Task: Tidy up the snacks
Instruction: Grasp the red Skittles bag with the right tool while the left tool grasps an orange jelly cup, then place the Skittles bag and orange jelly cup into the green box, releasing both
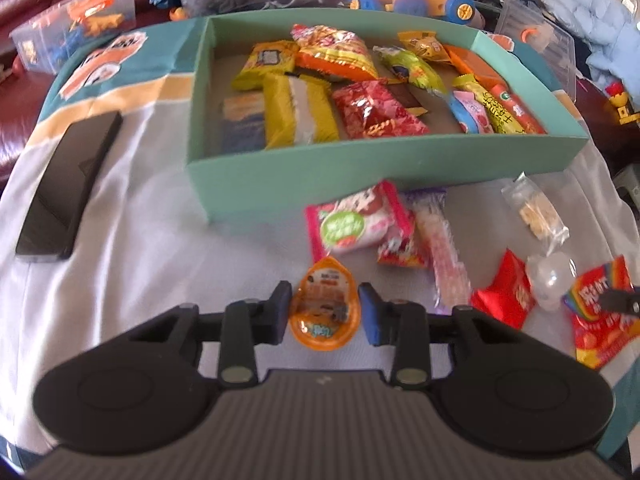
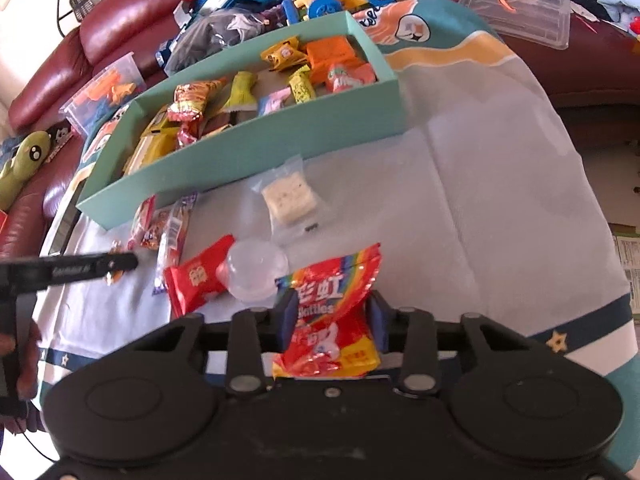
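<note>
**Snacks in both jaws, box waiting**

Jelly cup (image 1: pixel 323 306) sits between my left gripper (image 1: pixel 325 314) jaws, which stand narrowed to its sides, touching or nearly so; I can't tell if they truly pinch. My right gripper (image 2: pixel 333 322) jaws are closed on the rainbow candy bag (image 2: pixel 332 312), its crinkled middle squeezed between them. Both snacks lie on the cloth-covered counter (image 2: pixel 480 220), near the teal box (image 1: pixel 360 168) already holding many packets.

To do this well, I should firm the left hold before lifting, raise both above the box wall, and release over bare floor inside.

Only the left view shows the box's open patches and a black phone (image 1: pixel 68 184); only the right view shows the bag's grip and the clear dome (image 2: pixel 256 276) touching it.
</note>
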`<control>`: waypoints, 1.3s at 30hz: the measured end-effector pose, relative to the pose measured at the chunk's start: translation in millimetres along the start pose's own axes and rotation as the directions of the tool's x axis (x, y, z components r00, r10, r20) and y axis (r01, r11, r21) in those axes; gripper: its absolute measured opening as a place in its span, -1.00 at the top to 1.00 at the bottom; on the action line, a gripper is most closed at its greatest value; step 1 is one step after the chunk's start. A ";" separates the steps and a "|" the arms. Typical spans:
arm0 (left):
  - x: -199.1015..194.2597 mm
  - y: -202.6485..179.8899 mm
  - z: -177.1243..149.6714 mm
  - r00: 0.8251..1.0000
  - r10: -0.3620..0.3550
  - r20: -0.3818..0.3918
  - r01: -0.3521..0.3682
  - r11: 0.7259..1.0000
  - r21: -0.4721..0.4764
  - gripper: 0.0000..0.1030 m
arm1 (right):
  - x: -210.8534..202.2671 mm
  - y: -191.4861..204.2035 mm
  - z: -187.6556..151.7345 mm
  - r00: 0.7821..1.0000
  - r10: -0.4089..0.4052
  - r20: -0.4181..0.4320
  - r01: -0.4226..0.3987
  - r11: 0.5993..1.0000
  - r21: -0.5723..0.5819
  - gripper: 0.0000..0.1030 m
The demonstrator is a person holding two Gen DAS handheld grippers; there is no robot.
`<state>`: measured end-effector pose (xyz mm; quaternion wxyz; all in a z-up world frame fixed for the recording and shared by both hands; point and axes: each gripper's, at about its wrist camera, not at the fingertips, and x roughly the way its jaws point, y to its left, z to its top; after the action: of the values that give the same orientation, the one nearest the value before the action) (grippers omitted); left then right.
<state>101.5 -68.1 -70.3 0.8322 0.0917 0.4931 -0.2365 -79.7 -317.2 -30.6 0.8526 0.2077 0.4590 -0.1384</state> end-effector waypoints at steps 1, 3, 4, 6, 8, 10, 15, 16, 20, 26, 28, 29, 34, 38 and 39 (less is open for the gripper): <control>-2.3 3.0 -2.7 1.000 -0.009 -0.004 0.009 1.000 -0.002 0.31 | 0.6 -0.6 0.4 1.000 0.000 0.000 0.000 1.000 -0.002 0.43; -4.9 6.7 -4.8 1.000 -0.018 -0.008 0.018 1.000 -0.007 0.31 | 3.7 -1.0 0.7 1.000 0.003 -0.007 -0.003 1.000 -0.003 0.43; -5.6 7.6 -4.7 1.000 -0.019 -0.005 0.019 1.000 -0.006 0.30 | 4.9 -1.2 0.6 1.000 0.005 -0.011 -0.005 1.000 -0.001 0.43; -3.9 6.2 0.0 1.000 -0.008 0.005 0.008 1.000 0.004 0.12 | 8.0 -3.5 1.4 0.999 0.025 -0.028 -0.025 0.999 0.023 0.32; -2.2 3.6 6.3 1.000 -0.005 0.016 0.004 1.000 0.005 -0.10 | 14.7 -3.0 2.9 0.998 0.032 -0.045 -0.030 0.998 0.048 0.10; -0.2 1.1 11.5 1.000 0.004 0.021 -0.004 1.000 0.005 -0.26 | 18.3 0.1 1.5 0.999 0.028 -0.039 -0.026 0.999 0.038 0.05; -2.3 0.1 3.3 1.000 0.025 -0.005 -0.024 0.999 0.035 -0.29 | 13.6 9.6 -3.5 0.998 0.050 -0.032 -0.051 0.998 -0.033 0.51; -3.8 2.9 -1.1 1.000 0.017 -0.007 -0.017 0.999 0.033 -0.29 | 10.2 9.4 -3.3 0.998 0.061 -0.030 -0.062 0.997 -0.037 0.54; -7.0 5.8 -14.6 1.000 0.027 0.003 -0.027 0.998 0.060 0.30 | -4.9 9.1 -1.8 0.998 0.064 -0.009 -0.065 0.997 -0.045 0.59; -20.1 12.7 -17.3 1.000 0.021 0.019 -0.022 1.000 0.011 0.35 | -22.4 5.6 5.7 0.997 0.055 0.051 -0.053 0.998 -0.025 0.65; -30.2 15.6 -16.0 1.000 0.001 0.028 -0.001 1.000 -0.002 0.35 | -31.0 2.6 12.4 0.996 0.055 0.076 -0.053 0.998 -0.018 0.66; -37.0 15.7 -14.0 0.999 -0.005 0.044 0.005 1.000 0.003 0.35 | -35.6 1.0 16.9 0.994 0.053 0.092 -0.051 0.999 -0.017 0.66; -56.6 10.7 14.9 0.993 -0.046 0.110 0.044 0.999 0.018 0.35 | -48.0 -0.8 51.8 0.982 0.088 0.170 -0.090 0.996 0.009 0.67; -54.7 -3.5 52.5 0.986 -0.053 0.161 0.046 0.998 0.043 0.35 | -35.1 12.1 91.2 0.967 0.130 0.222 -0.132 0.991 -0.005 0.67; -52.6 -7.5 62.4 0.984 -0.053 0.171 0.045 0.998 0.052 0.35 | -29.5 17.2 100.6 0.963 0.140 0.229 -0.141 0.990 -0.013 0.67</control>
<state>125.2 -82.7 6.7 0.8632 0.0788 0.4154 -0.2759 -15.4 -349.2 47.6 0.9072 0.2237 0.3415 -0.1012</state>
